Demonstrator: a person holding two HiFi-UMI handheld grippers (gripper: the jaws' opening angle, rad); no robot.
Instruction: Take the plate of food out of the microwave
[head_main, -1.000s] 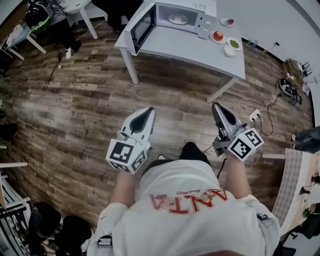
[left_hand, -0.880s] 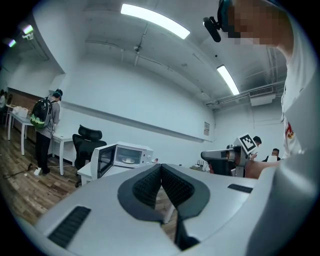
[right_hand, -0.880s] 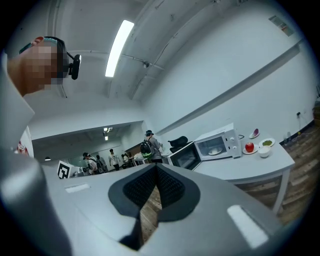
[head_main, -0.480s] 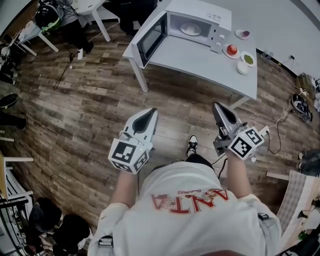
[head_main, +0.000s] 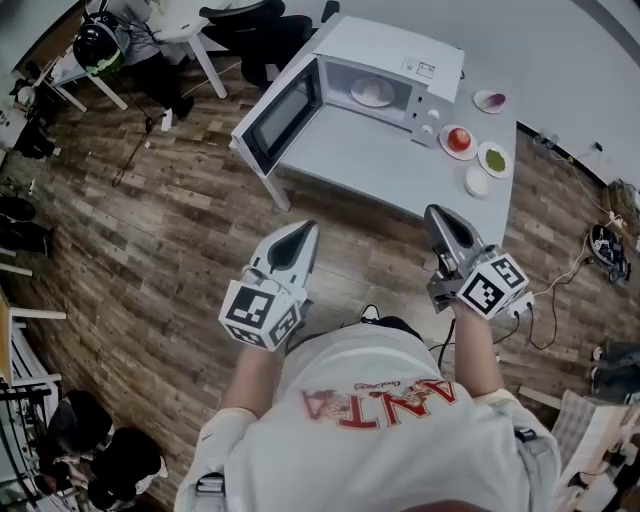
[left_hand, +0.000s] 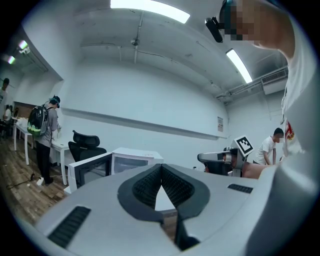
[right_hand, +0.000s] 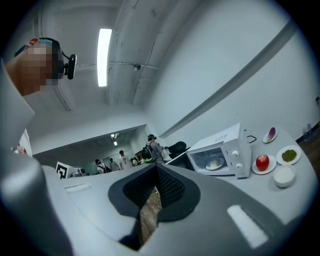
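Inside the microwave (head_main: 400, 45), the plate of food (head_main: 372, 93) is sitting; left tool (head_main: 298, 232) and right tool (head_main: 438, 214), both hanging clenched and empty, are probably risking shoving it unless opened.

microwave (head_main: 392, 45) mouth open before me, its door (head_main: 280, 118) swung wide to my left, small dishes (head_main: 494, 158) crowding the right, bare table (head_main: 380, 160) in front of the opening

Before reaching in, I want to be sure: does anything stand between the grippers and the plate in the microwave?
Nothing visible. The microwave door hangs open to the left, and the table before the plate is bare.
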